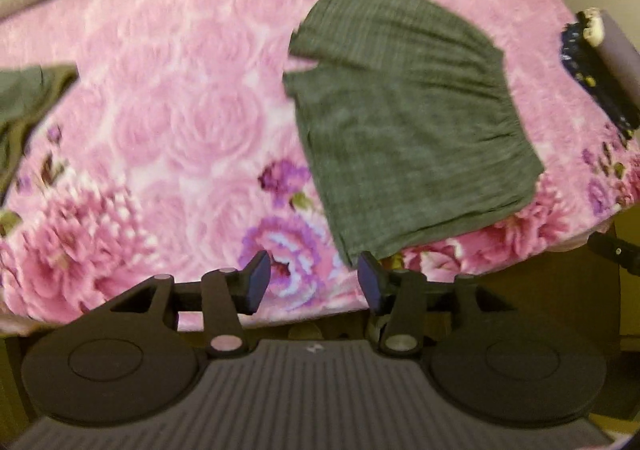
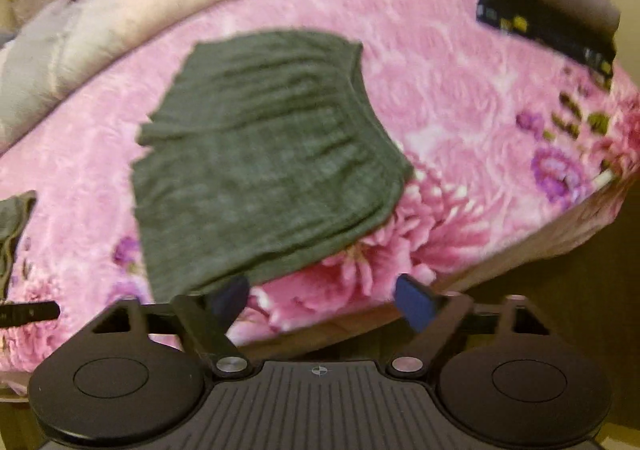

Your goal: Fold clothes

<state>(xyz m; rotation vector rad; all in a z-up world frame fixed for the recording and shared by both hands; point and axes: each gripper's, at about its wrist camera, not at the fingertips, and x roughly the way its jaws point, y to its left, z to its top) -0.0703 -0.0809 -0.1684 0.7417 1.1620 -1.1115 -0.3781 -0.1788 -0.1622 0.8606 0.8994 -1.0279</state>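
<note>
A dark grey-green pair of shorts [image 1: 404, 121] lies folded flat on the pink flowered blanket [image 1: 180, 109]; it also shows in the right wrist view [image 2: 260, 161]. My left gripper [image 1: 314, 284] is open and empty, just in front of the shorts' near corner, above the bed's front edge. My right gripper [image 2: 324, 300] is open and empty, its left finger close to the shorts' near edge. A second olive-green garment [image 1: 24, 105] lies crumpled at the far left; it also shows in the right wrist view [image 2: 12, 226].
A dark patterned item [image 1: 592, 69] with a purple object lies at the bed's right end, also in the right wrist view [image 2: 540, 25]. A beige-grey duvet [image 2: 120, 21] runs along the far side. The bed's front edge [image 2: 360, 318] drops to the floor below both grippers.
</note>
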